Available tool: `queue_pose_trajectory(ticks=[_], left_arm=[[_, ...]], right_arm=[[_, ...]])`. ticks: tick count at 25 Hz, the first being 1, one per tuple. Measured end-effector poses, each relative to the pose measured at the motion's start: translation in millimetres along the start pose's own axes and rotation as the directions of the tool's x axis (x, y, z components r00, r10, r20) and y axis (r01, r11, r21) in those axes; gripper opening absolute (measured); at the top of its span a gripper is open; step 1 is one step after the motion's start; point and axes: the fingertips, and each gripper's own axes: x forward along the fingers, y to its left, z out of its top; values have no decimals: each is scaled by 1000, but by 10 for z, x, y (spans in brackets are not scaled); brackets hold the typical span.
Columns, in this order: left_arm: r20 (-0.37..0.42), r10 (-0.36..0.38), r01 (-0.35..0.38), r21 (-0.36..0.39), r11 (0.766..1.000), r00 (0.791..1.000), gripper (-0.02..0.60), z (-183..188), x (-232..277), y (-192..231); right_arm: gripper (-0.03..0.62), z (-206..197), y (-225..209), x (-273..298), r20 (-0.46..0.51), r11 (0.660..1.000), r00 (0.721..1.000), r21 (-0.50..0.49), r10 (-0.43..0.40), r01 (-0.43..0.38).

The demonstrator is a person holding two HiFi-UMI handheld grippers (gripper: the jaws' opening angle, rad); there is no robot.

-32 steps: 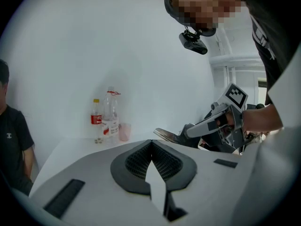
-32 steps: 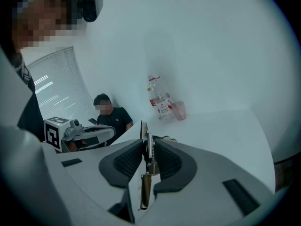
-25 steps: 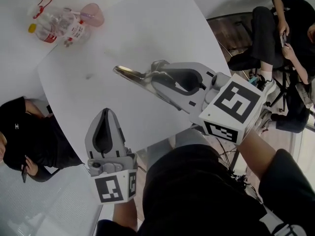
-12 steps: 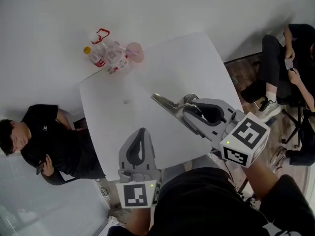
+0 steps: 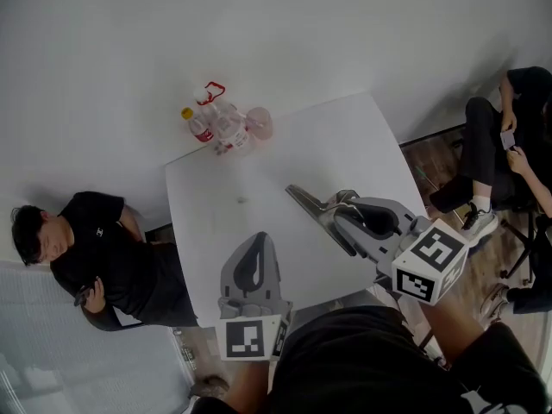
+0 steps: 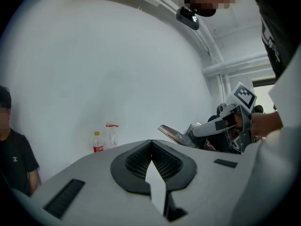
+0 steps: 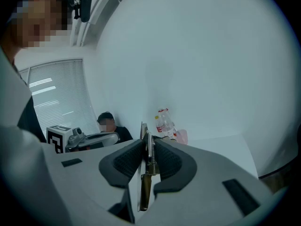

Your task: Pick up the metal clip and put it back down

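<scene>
Looking steeply down on two handheld grippers raised over the near edge of a white table (image 5: 345, 145).

Lower right of the frame: right gripper (image 5: 338, 210), carried on a forearm rising from the bottom edge, marker cube nearest the camera, jaws aimed toward the upper left. Pinched between those jaws, the metal clip (image 5: 306, 203), up in the air over the tabletop, its flat shiny end jutting past the fingertips toward the frame's centre. In the right gripper view, the same clip (image 7: 146, 182) standing on edge, clamped along the narrow slot of the right gripper (image 7: 146, 145), both pads pressed against its sides.

Lower centre: left gripper (image 5: 257, 241), upright, marker cube at the bottom, jaws pointing up the frame. In the left gripper view, its jaws (image 6: 151, 144) pressed together at the tips with nothing between them.

Upper centre, at the table's far corner: plastic bottles (image 5: 216, 123) beside a pink container (image 5: 259, 123). Middle left: a seated person (image 5: 95, 248) in black, beside the table.
</scene>
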Motion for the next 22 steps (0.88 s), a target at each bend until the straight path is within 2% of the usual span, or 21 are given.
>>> queue_pose_trajectory(ticks=[7, 12, 16, 22], left_arm=[[63, -21, 20, 21, 1000, 998, 20, 198, -92, 73], [107, -11, 9, 21, 1000, 994, 20, 449, -205, 78], [113, -19, 15, 32, 999, 993, 20, 497, -185, 133], [122, -9, 2, 60, 998, 993, 20, 834, -162, 123]], right_arm=[[92, 263, 116, -119, 111, 1000, 993, 4, -31, 30], [92, 528, 214, -247, 186, 999, 982, -5, -32, 33], [92, 684, 243, -275, 223, 999, 974, -22, -39, 45], [92, 1058, 239, -408, 258, 998, 966, -39, -30, 42]])
